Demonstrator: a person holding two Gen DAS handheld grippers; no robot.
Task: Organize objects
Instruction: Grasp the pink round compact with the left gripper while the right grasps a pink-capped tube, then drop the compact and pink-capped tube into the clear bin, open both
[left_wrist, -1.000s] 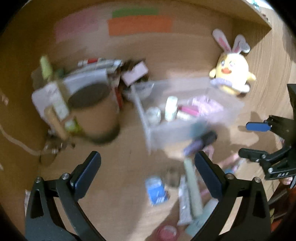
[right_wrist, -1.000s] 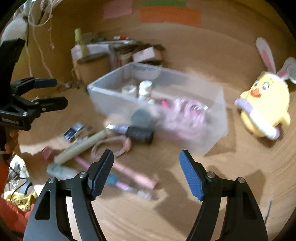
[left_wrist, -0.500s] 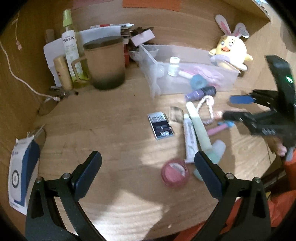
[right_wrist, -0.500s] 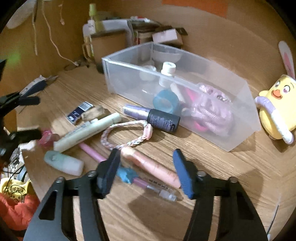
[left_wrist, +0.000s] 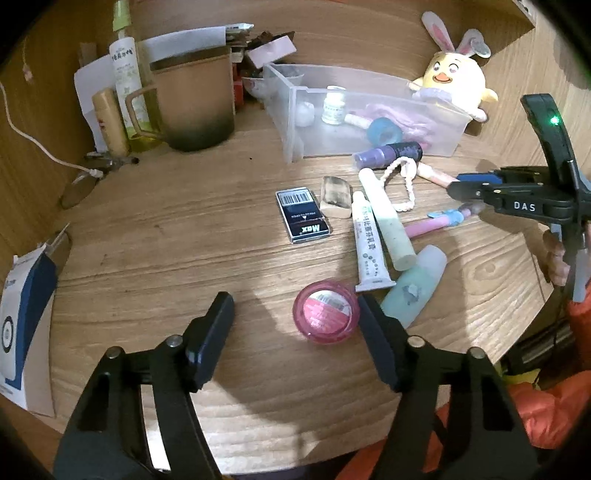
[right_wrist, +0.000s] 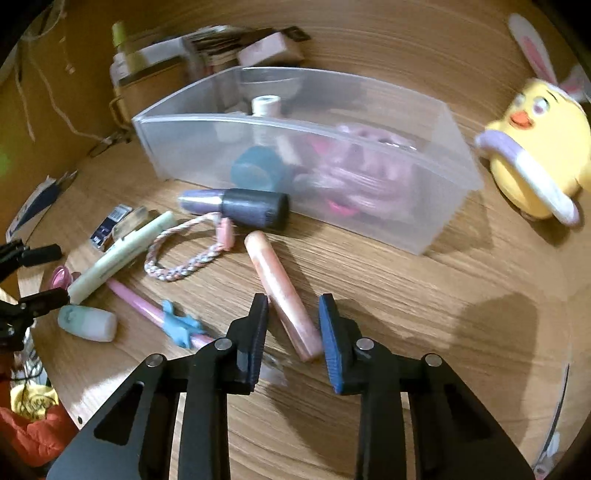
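Note:
My left gripper (left_wrist: 295, 328) hovers low over the wooden desk (left_wrist: 166, 258). Its jaws are closing around a round pink jar (left_wrist: 327, 316); the right finger is at the jar's edge and the left finger stands well off it. My right gripper (right_wrist: 293, 332) straddles the near end of a peach tube (right_wrist: 282, 291). Those jaws are closing too, with a thin gap still showing on each side of the tube. Behind stands a clear plastic box (right_wrist: 166, 147) holding small bottles and pink items. A purple bottle (right_wrist: 240, 206) and a braided bracelet (right_wrist: 177, 258) lie before it.
A pale green tube (left_wrist: 388, 221), white tube (left_wrist: 367, 240), teal bottle (left_wrist: 413, 288), pink pen (left_wrist: 428, 225) and black card box (left_wrist: 303, 216) lie loose. A brown mug (left_wrist: 195, 107) and spray bottle (left_wrist: 125, 74) stand back left. A yellow plush (right_wrist: 535, 147) sits right.
Both grippers have sunk toward the desk and narrowed their jaws. The left one came down over the pink jar. The right one came down around the peach tube.

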